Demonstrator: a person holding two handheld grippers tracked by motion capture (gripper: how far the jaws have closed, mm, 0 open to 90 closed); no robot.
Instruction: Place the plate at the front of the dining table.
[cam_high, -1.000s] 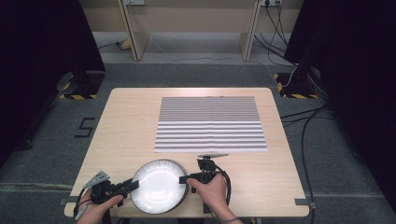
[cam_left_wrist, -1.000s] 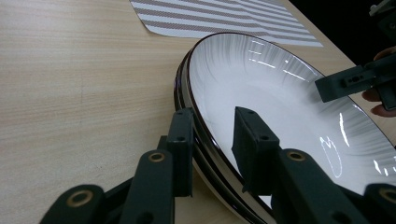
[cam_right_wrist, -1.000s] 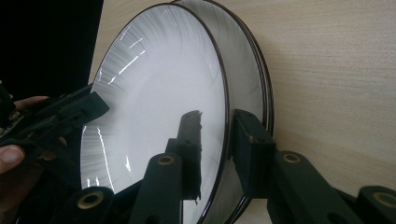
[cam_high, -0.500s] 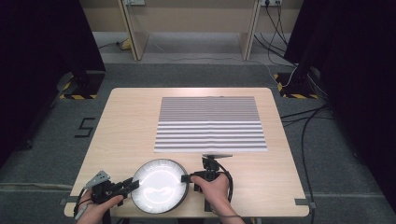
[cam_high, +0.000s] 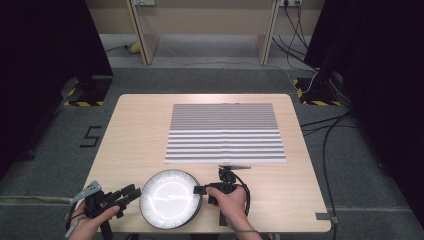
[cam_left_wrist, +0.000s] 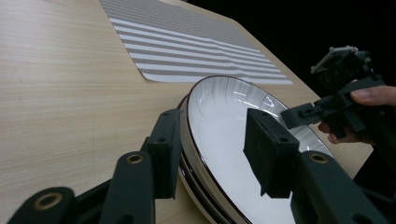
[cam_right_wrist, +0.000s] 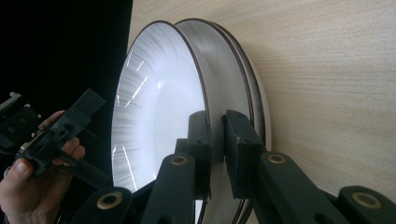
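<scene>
Two grippers flank the stacked plates (cam_high: 170, 205): left gripper (cam_left_wrist: 215, 154) has just opened off the rim, while right gripper (cam_right_wrist: 217, 140) clamps the top plate, suggesting a one-sided lift.

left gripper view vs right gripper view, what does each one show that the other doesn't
Left gripper view alone: the striped placemat, and the left hand-held gripper with its jaws either side of the rim of the plates, the right-hand pad standing clear of it; they have just been opening.
Right gripper view alone: the right hand-held gripper clamped on the top plate's rim.
Both share: two stacked white plates with dark rims on the wooden table, plus the other hand's gripper farther off.
</scene>
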